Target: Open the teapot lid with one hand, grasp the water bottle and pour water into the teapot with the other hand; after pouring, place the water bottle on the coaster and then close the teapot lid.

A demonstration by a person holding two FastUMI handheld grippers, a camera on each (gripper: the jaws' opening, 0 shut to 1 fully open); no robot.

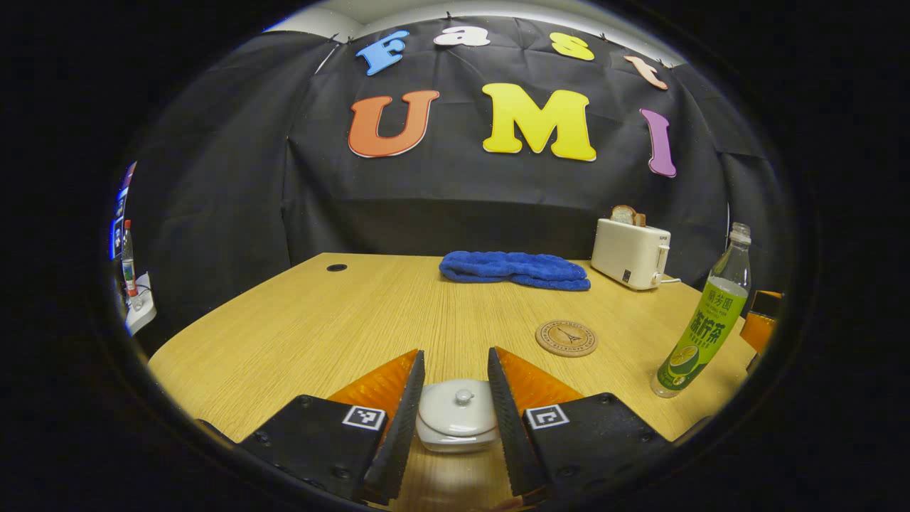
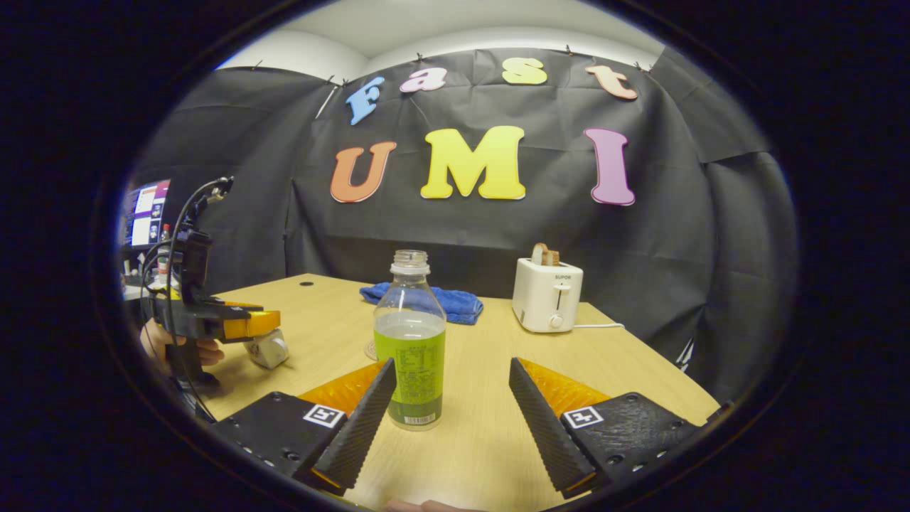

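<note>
Left gripper view
- Left gripper (image 1: 456,370): jaws apart, wider than the lid between them; nothing gripped.
- Teapot: small white ceramic teapot (image 1: 455,434) low between the fingers, its domed white lid (image 1: 456,407) on, with a round knob on top. Contact of fingers with lid: cannot tell; a gap shows on each side.
- Bottle: clear plastic water bottle with green label (image 1: 704,323), uncapped, upright, well to the right of the teapot.
- Coaster: round cork coaster (image 1: 566,338) on the light wooden table (image 1: 298,327), between teapot and bottle, farther back.
- Other items: blue folded towel (image 1: 513,269); white toaster with bread slices (image 1: 631,252) at the back.

Right gripper view
- Right gripper (image 2: 451,391): jaws wide, empty.
- Bottle position (image 2: 410,341): upright, long axis vertical, just ahead of the tips and nearer the left finger than the right.
- Left gripper, seen far left (image 2: 234,323): over the teapot (image 2: 269,348), held by a hand (image 2: 178,348).

Judgement
- Step in hand: lid not yet lifted, bottle not yet grasped.
- Key relation: bottle sits off-centre in the right jaws; a shift leftward would centre it before closing.
</note>
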